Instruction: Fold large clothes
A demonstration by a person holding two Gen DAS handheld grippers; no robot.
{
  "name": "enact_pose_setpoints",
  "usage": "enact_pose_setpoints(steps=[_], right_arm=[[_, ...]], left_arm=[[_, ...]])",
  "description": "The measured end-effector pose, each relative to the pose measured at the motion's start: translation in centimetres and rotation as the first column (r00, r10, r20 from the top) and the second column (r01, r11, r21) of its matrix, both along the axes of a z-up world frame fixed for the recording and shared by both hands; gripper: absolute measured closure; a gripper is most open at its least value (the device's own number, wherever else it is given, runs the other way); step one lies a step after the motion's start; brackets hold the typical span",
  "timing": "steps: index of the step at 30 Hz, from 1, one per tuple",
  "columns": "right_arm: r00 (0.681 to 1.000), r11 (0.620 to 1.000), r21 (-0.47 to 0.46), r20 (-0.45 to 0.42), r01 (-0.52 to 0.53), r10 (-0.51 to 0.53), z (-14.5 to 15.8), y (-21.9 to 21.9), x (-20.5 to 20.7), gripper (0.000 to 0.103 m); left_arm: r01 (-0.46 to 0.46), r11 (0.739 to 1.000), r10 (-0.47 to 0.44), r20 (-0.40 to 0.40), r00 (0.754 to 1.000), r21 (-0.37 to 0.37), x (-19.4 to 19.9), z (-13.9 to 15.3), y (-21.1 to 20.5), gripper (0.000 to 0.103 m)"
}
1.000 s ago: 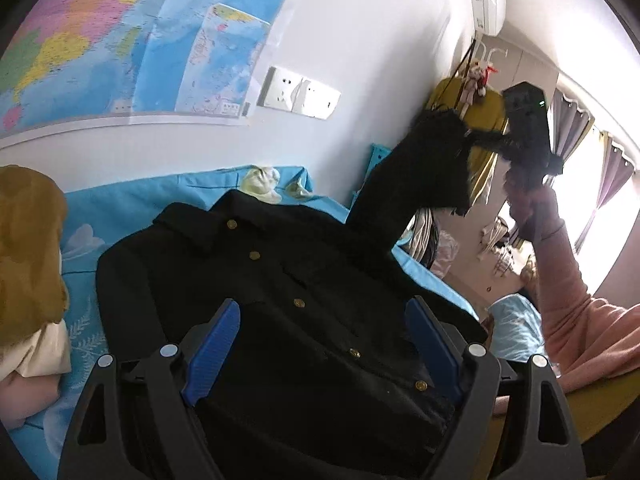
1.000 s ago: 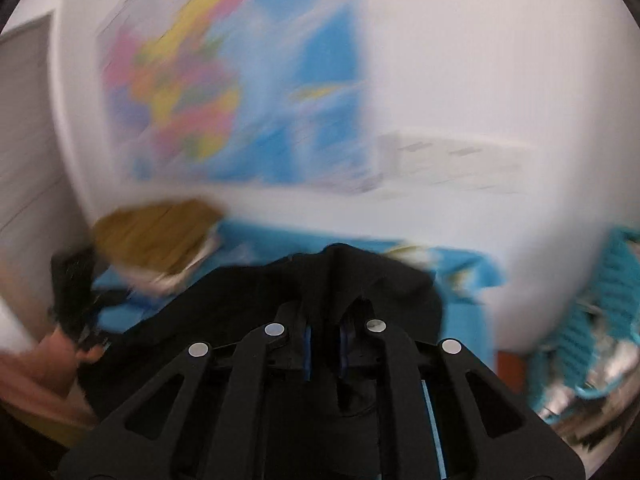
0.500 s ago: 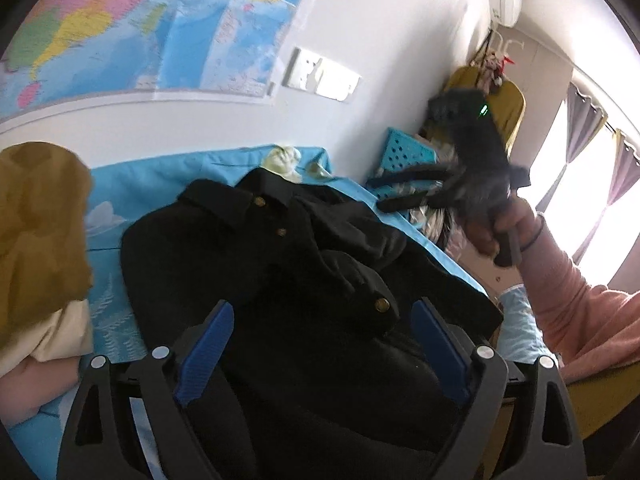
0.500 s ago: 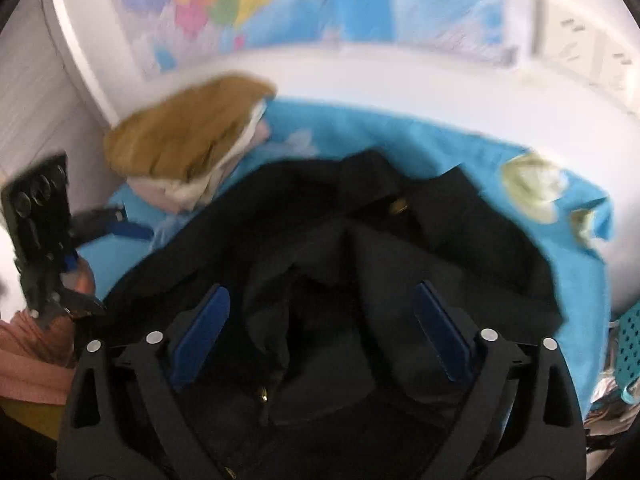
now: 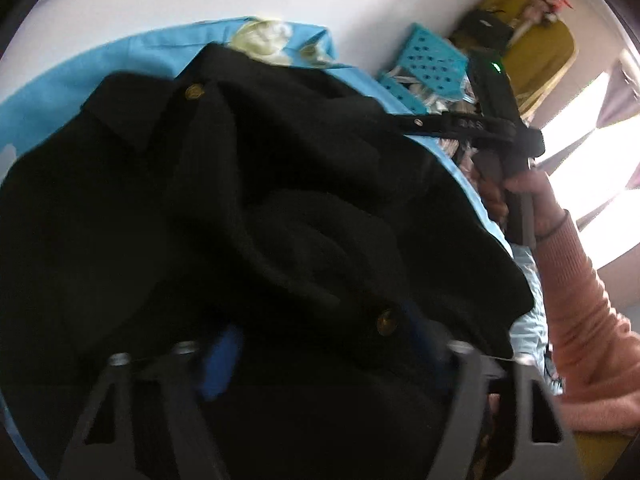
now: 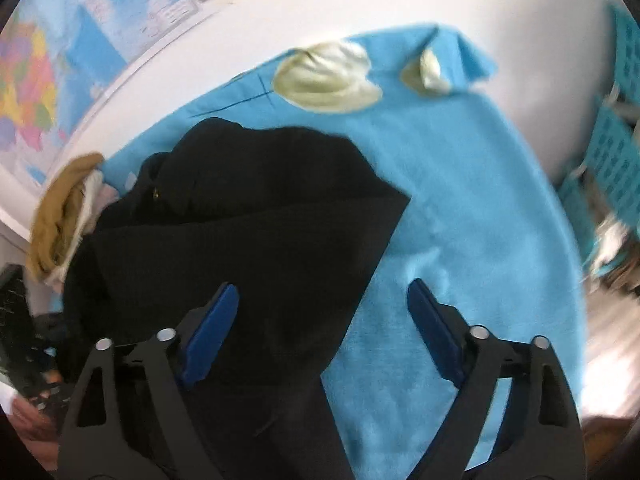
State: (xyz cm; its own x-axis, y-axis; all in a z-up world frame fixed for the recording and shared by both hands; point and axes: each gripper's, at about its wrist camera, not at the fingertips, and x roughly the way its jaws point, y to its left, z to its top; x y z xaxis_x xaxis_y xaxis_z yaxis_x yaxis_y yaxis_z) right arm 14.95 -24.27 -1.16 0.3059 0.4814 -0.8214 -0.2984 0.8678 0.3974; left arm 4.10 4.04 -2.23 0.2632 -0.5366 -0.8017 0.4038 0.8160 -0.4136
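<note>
A black buttoned jacket [image 5: 248, 184] lies on the blue bed sheet [image 5: 48, 92], one sleeve folded across its front. My left gripper [image 5: 320, 352] is open and low over the jacket's lower front; the cloth hides its fingertips. My right gripper [image 6: 320, 320] is open and empty, above the jacket's right edge [image 6: 256, 232] where it meets the bare sheet [image 6: 460, 208]. The right gripper also shows in the left wrist view [image 5: 496, 128], held at the jacket's far right side.
A folded mustard and cream pile [image 6: 60, 212] sits at the jacket's left. Pale flower prints [image 6: 328, 76] mark the sheet near the wall. A turquoise basket [image 5: 424, 72] and a yellow bag [image 5: 540, 48] stand beyond the bed.
The right gripper let go of the sleeve, which now lies across the jacket, and swung down to the jacket's right edge. The left gripper dropped closer onto the jacket.
</note>
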Motion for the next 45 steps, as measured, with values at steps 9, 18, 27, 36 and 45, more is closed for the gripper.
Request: enact_pose_setpoints(steps=[9, 18, 27, 36, 45], right_arm=[[0.992, 0.991, 0.101, 0.102, -0.084, 0.074, 1.1, -2.1, 0.2, 0.097], [0.998, 0.999, 0.03, 0.052, 0.02, -0.022, -2.3, -3.3, 2.5, 0.094], [0.998, 0.997, 0.063, 0.047, 0.048, -0.051, -2.5, -4.8, 1.6, 0.088], [0.992, 0.996, 0.058, 0.099, 0.072, -0.078, -1.3, -5.2, 1.8, 0.096], [0.968, 0.987, -0.084, 0.222, 0.138, -0.116, 0.9, -3.8, -0.1, 0.053]], left_arm=[[-0.035, 0.982, 0.038, 0.013, 0.999, -0.188, -0.1, 3.1, 7.8, 0.079], [-0.172, 0.977, 0.174, -0.001, 0.985, -0.125, -0.3, 2.9, 12.6, 0.033], [0.059, 0.996, -0.062, 0.044, 0.997, 0.072, -2.0, 0.9, 6.4, 0.07], [-0.221, 0.958, 0.194, 0.155, 0.969, 0.183, 1.8, 5.0, 12.4, 0.081], [-0.274, 0.935, 0.226, 0.215, 0.95, 0.225, 1.1, 4.8, 12.8, 0.043]])
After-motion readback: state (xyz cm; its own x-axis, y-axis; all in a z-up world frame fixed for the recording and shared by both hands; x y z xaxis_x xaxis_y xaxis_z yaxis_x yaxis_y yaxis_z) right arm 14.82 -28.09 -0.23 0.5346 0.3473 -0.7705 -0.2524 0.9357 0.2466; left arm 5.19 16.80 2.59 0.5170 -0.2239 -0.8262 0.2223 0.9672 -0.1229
